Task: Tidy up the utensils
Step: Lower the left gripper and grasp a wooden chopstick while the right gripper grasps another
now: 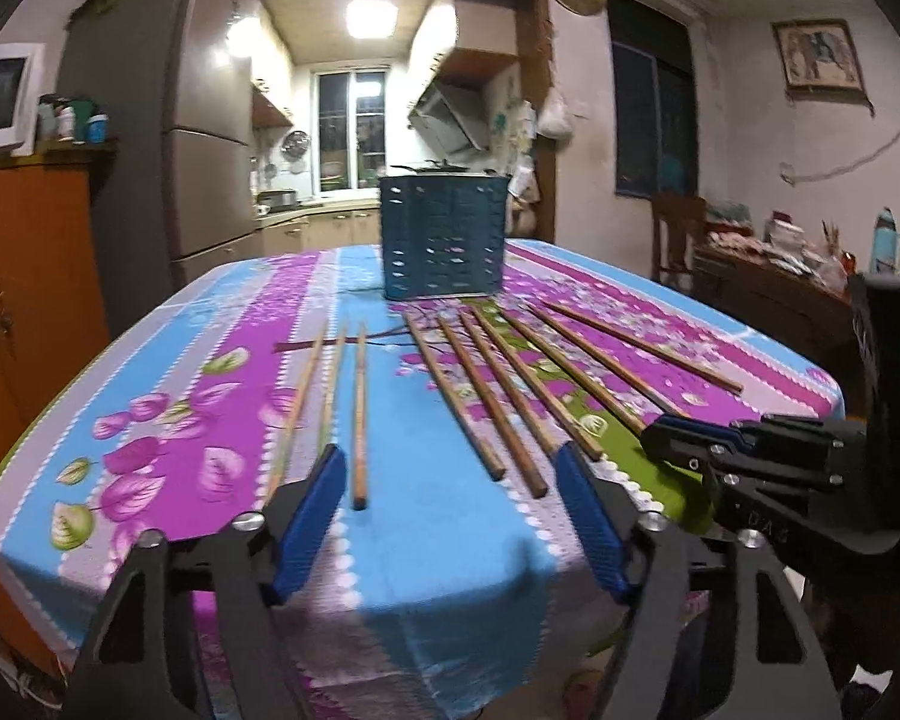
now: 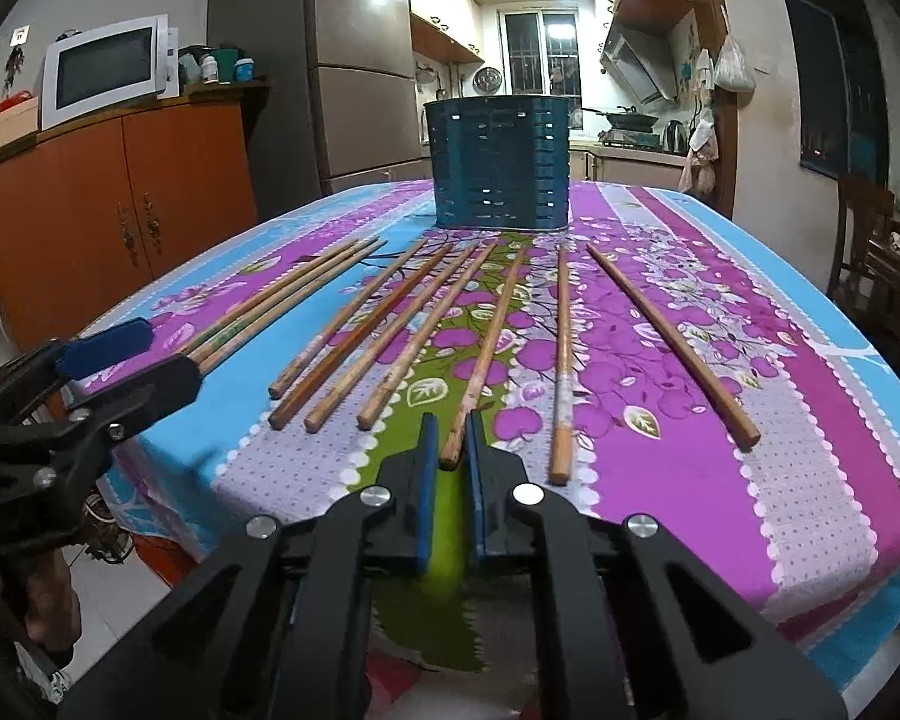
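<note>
Several wooden chopsticks [image 2: 390, 330] lie in a fan on the flowered tablecloth [image 2: 720, 480], also seen in the left wrist view [image 1: 486, 384]. A dark blue perforated utensil holder [image 2: 499, 163] stands upright behind them, and shows in the left wrist view [image 1: 442, 237]. My left gripper [image 1: 450, 462] is open and empty near the table's front edge, with one chopstick [image 1: 360, 414] ending between its fingers. My right gripper [image 2: 450, 426] is nearly closed around the near end of one chopstick [image 2: 486, 354], which rests on the cloth; a narrow gap shows.
An orange cabinet [image 2: 108, 204] with a microwave [image 2: 105, 69] stands left of the table, a fridge [image 2: 342, 60] behind it. A wooden chair [image 2: 864, 240] stands at the right. The table's front edge [image 2: 570, 594] lies just under the grippers.
</note>
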`<state>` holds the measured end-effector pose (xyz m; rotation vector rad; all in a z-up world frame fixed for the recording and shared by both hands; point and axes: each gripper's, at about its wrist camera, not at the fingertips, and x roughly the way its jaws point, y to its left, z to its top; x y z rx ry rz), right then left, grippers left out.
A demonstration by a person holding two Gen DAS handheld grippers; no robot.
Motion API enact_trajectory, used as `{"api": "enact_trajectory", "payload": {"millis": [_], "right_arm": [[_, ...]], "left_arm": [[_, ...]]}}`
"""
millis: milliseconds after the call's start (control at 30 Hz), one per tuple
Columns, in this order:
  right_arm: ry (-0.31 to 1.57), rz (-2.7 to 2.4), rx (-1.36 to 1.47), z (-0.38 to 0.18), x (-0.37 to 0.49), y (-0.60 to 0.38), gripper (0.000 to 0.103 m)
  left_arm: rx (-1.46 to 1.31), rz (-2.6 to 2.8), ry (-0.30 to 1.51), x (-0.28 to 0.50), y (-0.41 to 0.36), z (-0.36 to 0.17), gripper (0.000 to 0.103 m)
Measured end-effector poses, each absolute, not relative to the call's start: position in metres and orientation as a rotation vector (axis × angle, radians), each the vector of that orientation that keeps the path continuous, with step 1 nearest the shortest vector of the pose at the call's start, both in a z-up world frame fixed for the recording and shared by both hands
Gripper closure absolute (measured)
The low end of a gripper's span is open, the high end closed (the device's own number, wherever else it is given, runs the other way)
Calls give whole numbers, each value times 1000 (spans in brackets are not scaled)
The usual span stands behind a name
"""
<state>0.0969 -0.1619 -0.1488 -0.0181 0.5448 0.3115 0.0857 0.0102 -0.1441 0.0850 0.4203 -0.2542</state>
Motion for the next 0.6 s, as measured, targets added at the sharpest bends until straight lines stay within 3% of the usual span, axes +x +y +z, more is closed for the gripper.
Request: {"api": "enact_trajectory", "payload": {"millis": [67,233,600], "right_arm": [[543,313,-22,-148,96,-163,96],[537,321,-24,-149,96,-163,96],[537,333,-13,-150,102,-164,96]], "left_arm": [[92,-279,444,90,5,-148,51],[108,-275,493,102,-7,-159,73],[134,-209,502,122,-12,-163,78]]}}
